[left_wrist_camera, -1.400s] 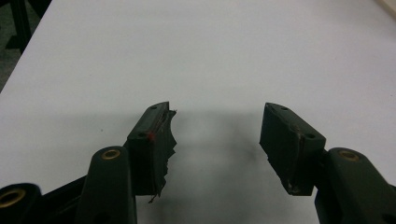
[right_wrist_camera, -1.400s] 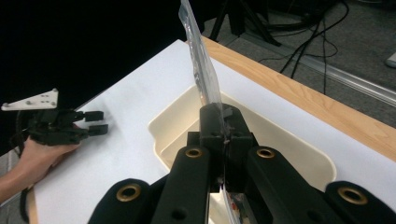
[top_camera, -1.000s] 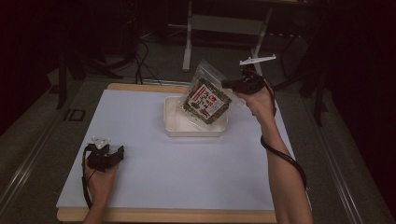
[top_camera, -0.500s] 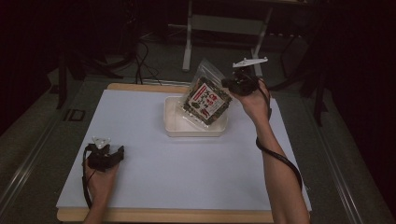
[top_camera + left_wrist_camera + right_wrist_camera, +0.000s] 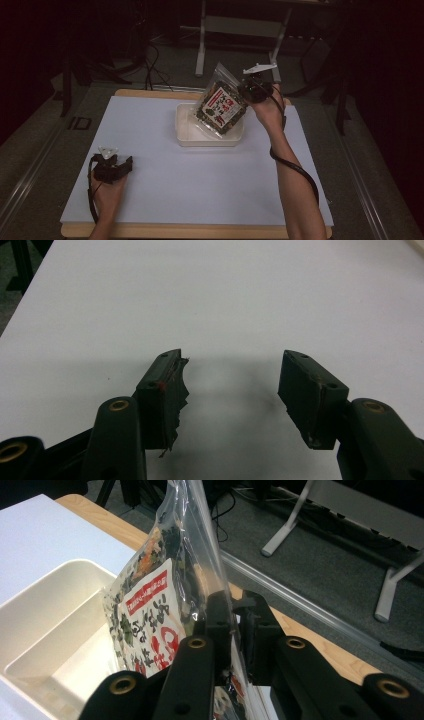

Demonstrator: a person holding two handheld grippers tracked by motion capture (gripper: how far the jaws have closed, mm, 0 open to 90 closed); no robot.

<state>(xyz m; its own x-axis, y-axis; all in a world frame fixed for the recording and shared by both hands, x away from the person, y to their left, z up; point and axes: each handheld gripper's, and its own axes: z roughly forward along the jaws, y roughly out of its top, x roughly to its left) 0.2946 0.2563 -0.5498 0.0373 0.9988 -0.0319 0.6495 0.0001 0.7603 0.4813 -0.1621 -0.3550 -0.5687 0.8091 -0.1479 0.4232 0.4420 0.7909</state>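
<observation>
A clear snack bag [image 5: 220, 106] with a red and white label stands tilted, its lower end inside the white tray [image 5: 182, 140]. My right gripper [image 5: 245, 90] is at the bag's upper right edge. In the right gripper view the bag [image 5: 150, 615] has its clear edge between the jaws of my right gripper [image 5: 235, 605]. Those jaws have just been opening and a narrow gap shows between them. The tray [image 5: 60, 575] lies below on the left. My left gripper [image 5: 127, 164] rests on the white mat near the front left. The left gripper [image 5: 232, 375] stands open with nothing between its jaws.
A white mat [image 5: 150, 120] covers the wooden table [image 5: 140, 93]. Behind the table are a metal stand [image 5: 202, 45] and cables on a dark floor. The right gripper's cable [image 5: 300, 175] trails along the forearm.
The right hand has shifted a little to the left and its wrist has turned. The bag stays tilted over the tray. The left hand has not moved.
</observation>
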